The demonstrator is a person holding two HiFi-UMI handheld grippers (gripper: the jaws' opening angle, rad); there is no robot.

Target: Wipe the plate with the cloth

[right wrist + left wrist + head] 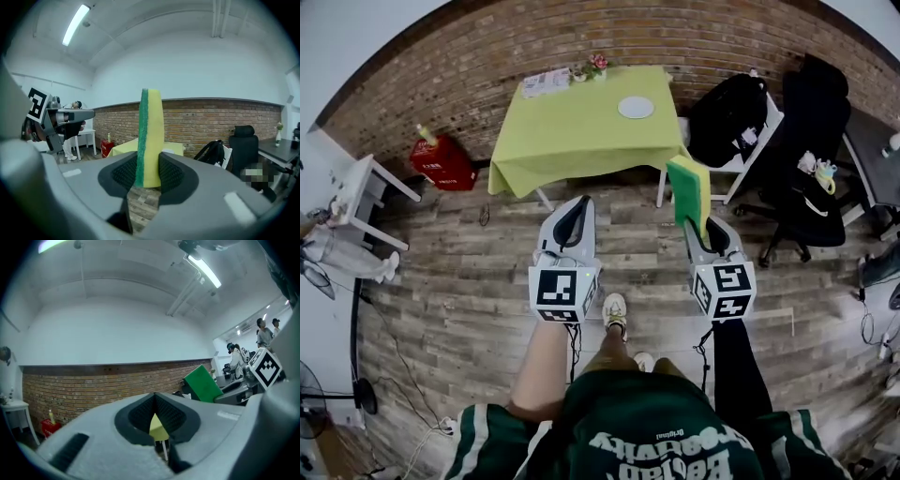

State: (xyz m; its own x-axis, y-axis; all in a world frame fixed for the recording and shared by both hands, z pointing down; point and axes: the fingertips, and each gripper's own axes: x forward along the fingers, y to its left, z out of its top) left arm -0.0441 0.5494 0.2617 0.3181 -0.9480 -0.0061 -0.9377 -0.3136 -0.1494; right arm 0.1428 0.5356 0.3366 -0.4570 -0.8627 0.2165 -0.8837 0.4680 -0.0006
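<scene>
The right tool (149, 172) was clamped on a sponge (150, 133), yellow with a green scouring face, which stood upright between the jaws and served as the task's cloth; the grip sat low on the sponge and left most of its length free above the jaws, presumably so that a broad face could be laid against the plate. The left tool (154, 399) was drawn together at the tips with nothing in it; only the distant table (158, 427) showed through the small gap behind them; it was judged to be kept in reserve for steadying the plate. The plate (636, 107) lay on the table near its far right corner, well apart from both tools; the person (637, 441) stood off from it on the wooden floor (459, 272). Wiping had not begun; the approach to the table was judged the step in hand.
</scene>
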